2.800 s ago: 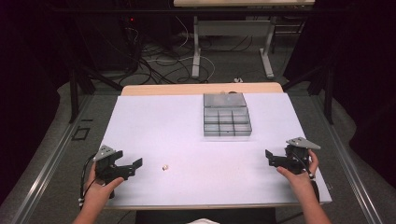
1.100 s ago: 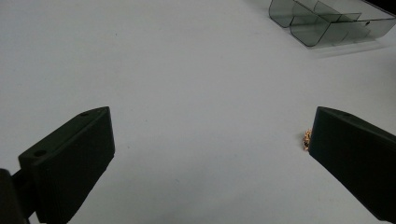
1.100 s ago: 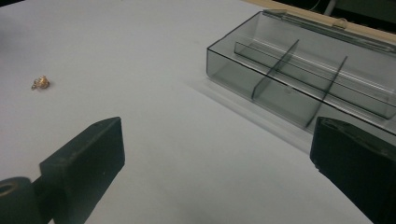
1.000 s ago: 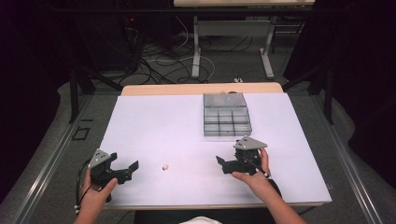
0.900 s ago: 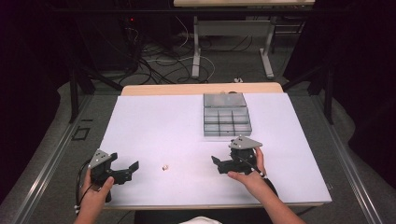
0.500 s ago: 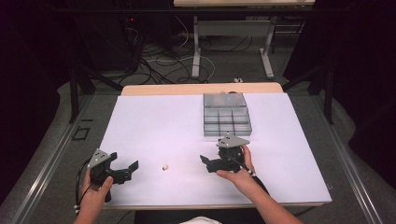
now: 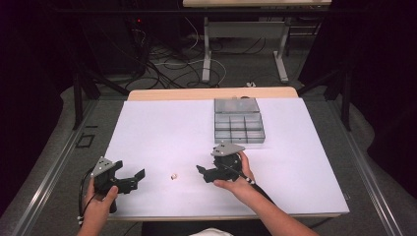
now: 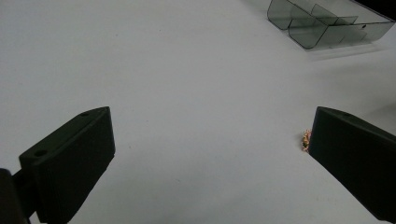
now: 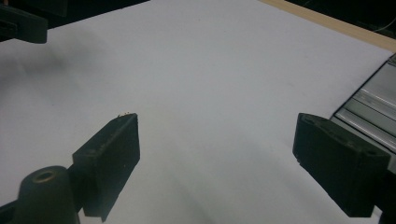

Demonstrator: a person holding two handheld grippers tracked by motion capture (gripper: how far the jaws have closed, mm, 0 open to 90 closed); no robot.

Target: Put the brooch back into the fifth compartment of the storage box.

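A tiny tan and orange object (image 7: 173, 175) lies on the white table (image 7: 162, 128) near the front. My left gripper (image 7: 135, 179) rests to its left, open, with nothing between the jaws. In the left gripper view (image 8: 210, 116) the object (image 8: 306, 140) peeks out beside the right jaw. My right gripper (image 7: 201, 173) is just right of the object, also open and pointing at it. In the right gripper view (image 9: 217, 119) the object (image 9: 123, 113) is mostly hidden behind the left jaw's tip.
A clear grey compartment box (image 7: 238, 121) stands at the back right of the table, also seen in the gripper views (image 8: 327, 23) (image 9: 373, 107). The left gripper (image 9: 23, 18) shows far off in the right gripper view. Desk legs and cables lie beyond the table.
My right gripper has moved left from the table's right side to just beside the tiny object. The left gripper drew back slightly earlier and has since held still.
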